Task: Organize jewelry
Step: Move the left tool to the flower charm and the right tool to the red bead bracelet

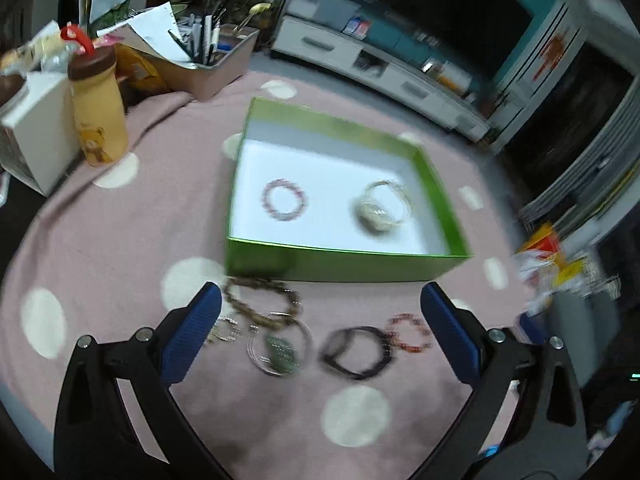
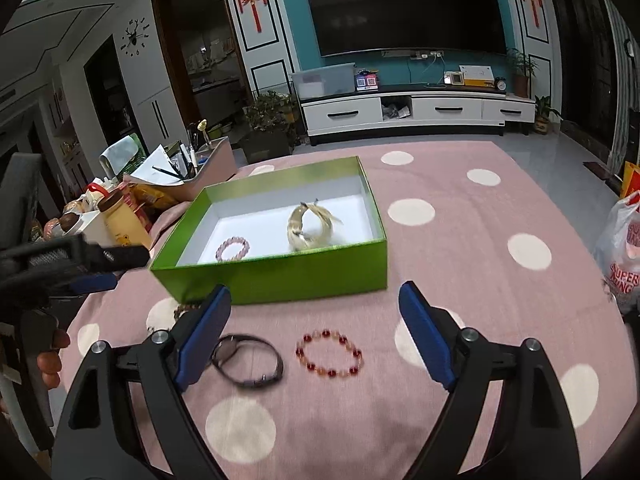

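Note:
A green box with a white floor stands on the pink dotted cloth. Inside lie a pink bead bracelet and a pale gold bangle bundle. In front of the box lie a brown bead bracelet, a silver bangle with a green piece, a black bracelet and a red bead bracelet. My left gripper hangs open above them, holding nothing. In the right wrist view my right gripper is open and empty above the red bead bracelet and the black bracelet.
A yellow bottle, a white carton and a bin of pens and papers crowd the table's far left. A plastic bag sits at the right edge. A person's hand holds the left gripper's handle.

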